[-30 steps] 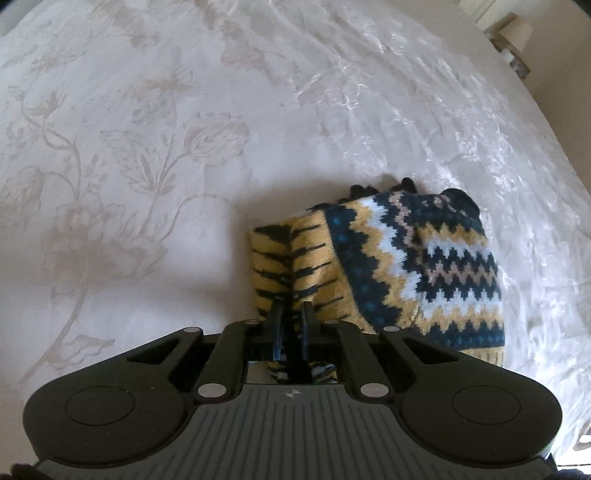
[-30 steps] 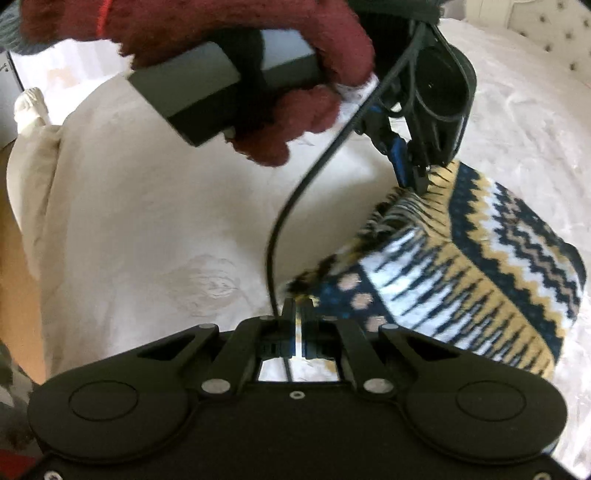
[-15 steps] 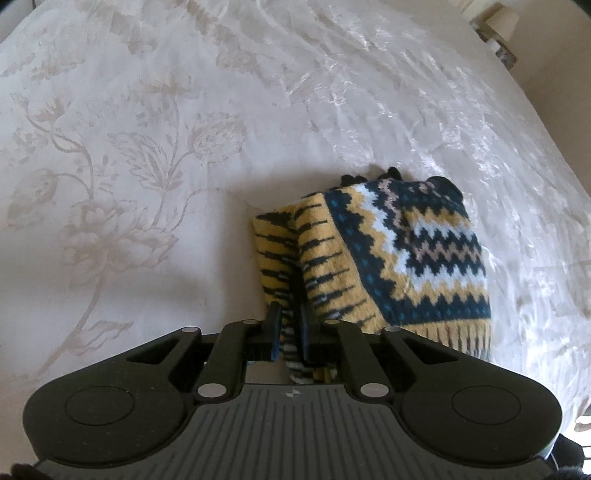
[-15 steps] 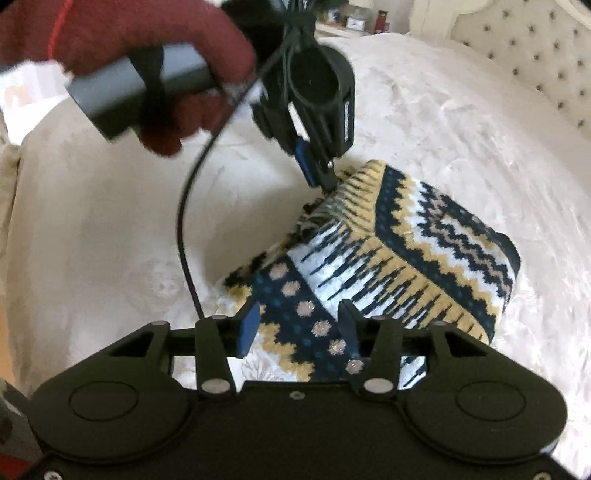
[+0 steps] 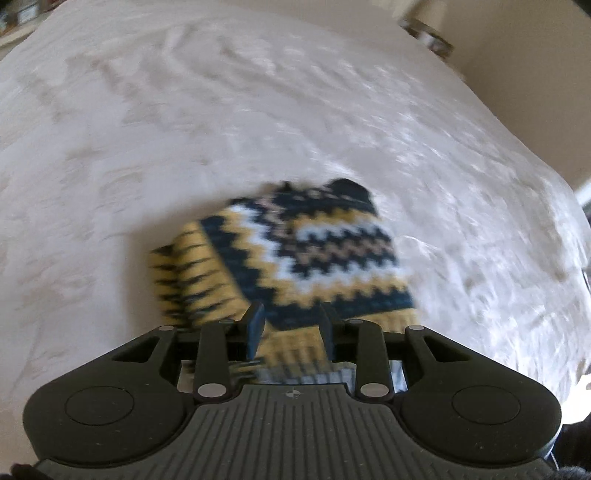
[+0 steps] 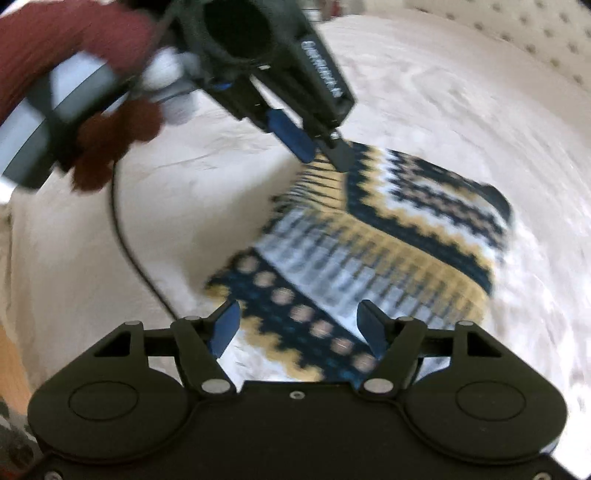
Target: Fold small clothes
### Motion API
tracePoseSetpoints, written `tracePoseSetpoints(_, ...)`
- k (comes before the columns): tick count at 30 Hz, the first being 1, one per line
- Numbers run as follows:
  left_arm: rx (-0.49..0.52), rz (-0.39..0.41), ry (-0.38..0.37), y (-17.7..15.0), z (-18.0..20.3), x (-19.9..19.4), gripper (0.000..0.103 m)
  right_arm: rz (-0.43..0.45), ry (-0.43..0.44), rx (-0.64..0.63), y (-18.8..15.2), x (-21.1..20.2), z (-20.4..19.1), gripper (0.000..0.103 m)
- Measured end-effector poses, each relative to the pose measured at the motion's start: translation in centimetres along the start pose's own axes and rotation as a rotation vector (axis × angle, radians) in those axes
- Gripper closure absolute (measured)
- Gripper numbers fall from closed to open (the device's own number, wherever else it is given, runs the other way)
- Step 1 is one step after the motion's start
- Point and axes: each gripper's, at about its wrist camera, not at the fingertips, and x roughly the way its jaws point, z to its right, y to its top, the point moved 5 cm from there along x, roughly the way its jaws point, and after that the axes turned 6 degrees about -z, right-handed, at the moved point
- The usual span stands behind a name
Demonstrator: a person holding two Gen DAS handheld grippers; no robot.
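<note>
1. The cream bedspread (image 5: pixel 258 110) lies open on the far and left sides of the folded knit sweater (image 5: pixel 295 254).
2. In the right wrist view, the left gripper (image 6: pixel 321 153) hangs over the sweater's far-left corner, jaws opening, blocking that approach.
3. Its black cable (image 6: pixel 125 236) droops across the bedspread at left.
4. A tufted headboard (image 6: pixel 517 33) bounds the far right.

Folded patterned knit (image 5: pixel 295 254) on bedspread (image 5: pixel 184 129)

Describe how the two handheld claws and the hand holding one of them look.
Both claws are black plastic with blue finger pads. The right claw has two round discs and silver pivot screws. The left claw has a ribbed grey top, white lettering on its side, a thin black cable. A fuzzy maroon glove grips its grey handle.
</note>
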Motion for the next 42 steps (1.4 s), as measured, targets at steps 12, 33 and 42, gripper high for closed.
tracePoseSetpoints(12,-0.058,-0.069,0.055,-4.2,-2.6,4.2,0.074,-0.012,-0.065,0.293,-1.4,-1.4,8.6,0.029)
tracePoseSetpoints(33,-0.104,-0.018,0.045,-4.8,-2.3,2.9,0.070,-0.080,0.107,0.668,5.3,10.1,17.1,0.015)
tracePoseSetpoints(42,-0.316,0.016,0.050,-8.1,-5.8,1.5,0.043,-0.063,0.187,0.688,4.7,10.0,17.9,0.014)
